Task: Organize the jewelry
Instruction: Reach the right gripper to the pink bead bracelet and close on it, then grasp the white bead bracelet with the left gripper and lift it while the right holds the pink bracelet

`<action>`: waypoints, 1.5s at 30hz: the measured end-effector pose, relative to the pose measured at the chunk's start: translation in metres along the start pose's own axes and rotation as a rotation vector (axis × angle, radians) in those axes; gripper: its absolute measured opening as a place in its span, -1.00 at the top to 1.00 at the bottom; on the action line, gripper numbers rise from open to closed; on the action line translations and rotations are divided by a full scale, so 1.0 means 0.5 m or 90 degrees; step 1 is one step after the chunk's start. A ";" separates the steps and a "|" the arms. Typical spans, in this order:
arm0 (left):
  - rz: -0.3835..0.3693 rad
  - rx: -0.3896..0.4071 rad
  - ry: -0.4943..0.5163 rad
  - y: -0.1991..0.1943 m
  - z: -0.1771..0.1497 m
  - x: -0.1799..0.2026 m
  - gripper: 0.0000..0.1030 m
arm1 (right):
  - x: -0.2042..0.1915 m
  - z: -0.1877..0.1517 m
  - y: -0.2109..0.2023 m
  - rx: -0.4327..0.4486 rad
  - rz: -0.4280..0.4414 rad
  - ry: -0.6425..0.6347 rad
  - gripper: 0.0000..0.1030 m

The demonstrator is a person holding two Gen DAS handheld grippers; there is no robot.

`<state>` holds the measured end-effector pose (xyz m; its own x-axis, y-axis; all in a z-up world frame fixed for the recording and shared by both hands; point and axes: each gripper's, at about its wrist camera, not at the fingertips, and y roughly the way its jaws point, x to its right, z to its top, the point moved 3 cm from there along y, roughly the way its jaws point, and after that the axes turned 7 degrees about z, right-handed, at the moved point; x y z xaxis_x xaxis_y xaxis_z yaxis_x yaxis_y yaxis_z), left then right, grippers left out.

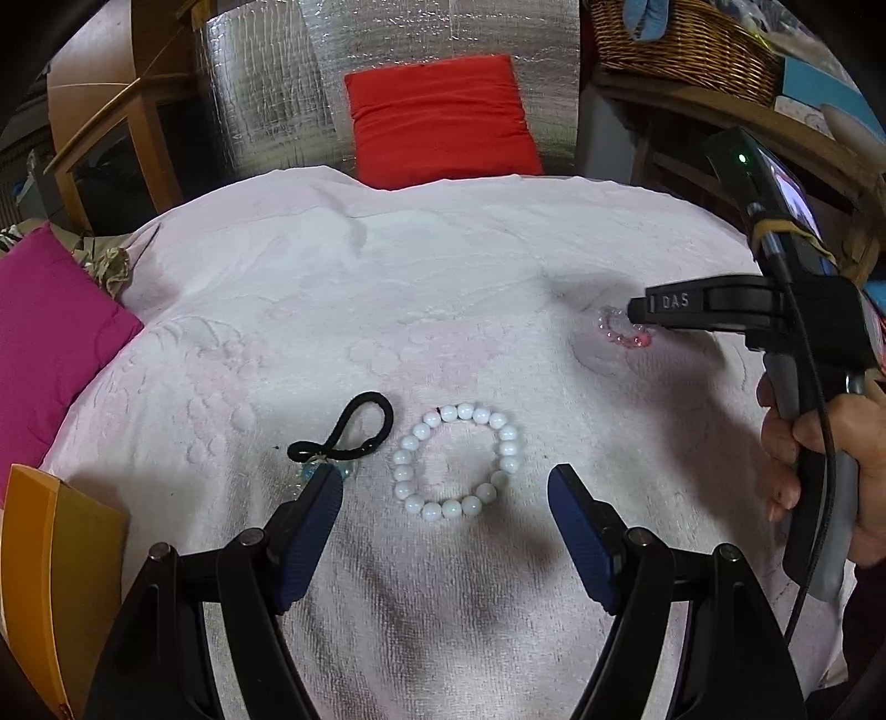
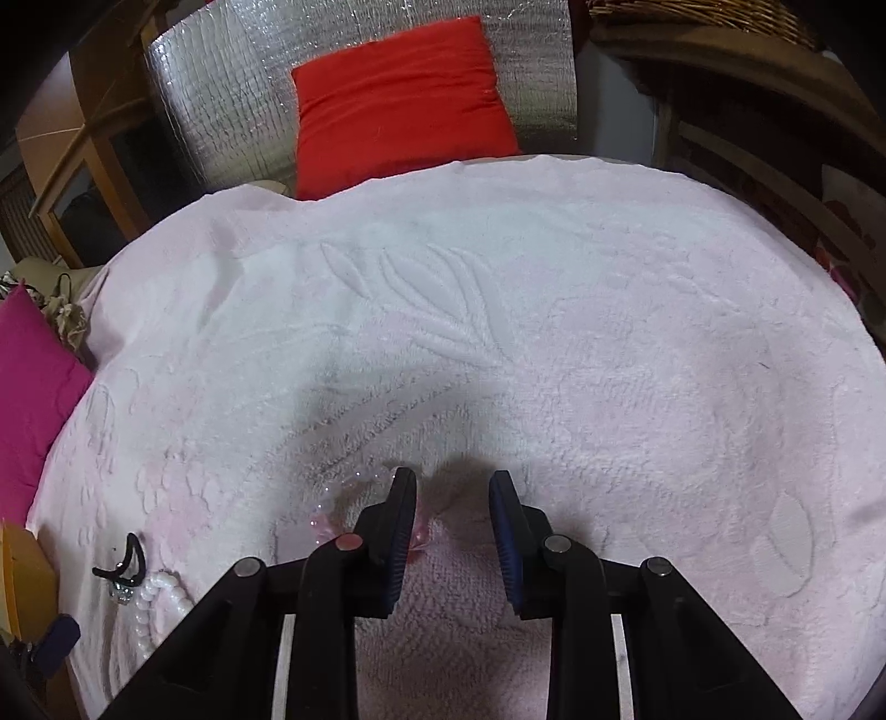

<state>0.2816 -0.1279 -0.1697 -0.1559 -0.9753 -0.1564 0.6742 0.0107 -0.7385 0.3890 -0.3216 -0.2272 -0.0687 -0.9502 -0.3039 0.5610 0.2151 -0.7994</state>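
A white bead bracelet [image 1: 455,461] lies flat on the pale pink towel [image 1: 387,310], between the fingers of my open left gripper [image 1: 446,487]. A black hair tie [image 1: 346,435] with a clear blue charm lies just left of it, by the left fingertip. A pink clear-bead bracelet [image 1: 623,328] lies farther right. My right gripper [image 2: 451,479] is open and low over it; its left finger covers part of the pink bracelet [image 2: 324,520]. The white bracelet [image 2: 155,603] and hair tie [image 2: 124,565] show at the lower left of the right wrist view.
A red cushion [image 1: 437,119] leans on a silver foil panel behind the towel. A magenta cushion [image 1: 50,343] lies at the left. An orange box [image 1: 50,559] stands at the lower left. A wicker basket [image 1: 686,44] sits on a shelf at the back right.
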 end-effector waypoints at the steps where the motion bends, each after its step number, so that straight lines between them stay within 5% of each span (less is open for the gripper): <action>1: 0.001 -0.002 0.000 0.001 0.000 0.000 -0.50 | -0.002 -0.001 0.001 -0.001 -0.002 -0.002 0.43; 8: 0.002 -0.011 -0.009 0.007 0.000 -0.002 -0.50 | -0.030 -0.007 -0.004 0.005 -0.012 -0.050 0.79; 30: -0.004 -0.007 -0.003 0.003 0.003 0.000 -0.50 | -0.001 -0.035 -0.090 -0.005 0.073 0.005 0.83; 45: -0.066 -0.077 -0.083 0.058 -0.002 -0.052 -0.50 | 0.038 -0.061 -0.073 -0.060 0.103 0.039 0.81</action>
<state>0.3047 -0.1021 -0.1877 -0.1195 -0.9928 0.0051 0.5669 -0.0725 -0.8206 0.3420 -0.3406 -0.2196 -0.0351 -0.8869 -0.4606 0.4898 0.3865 -0.7815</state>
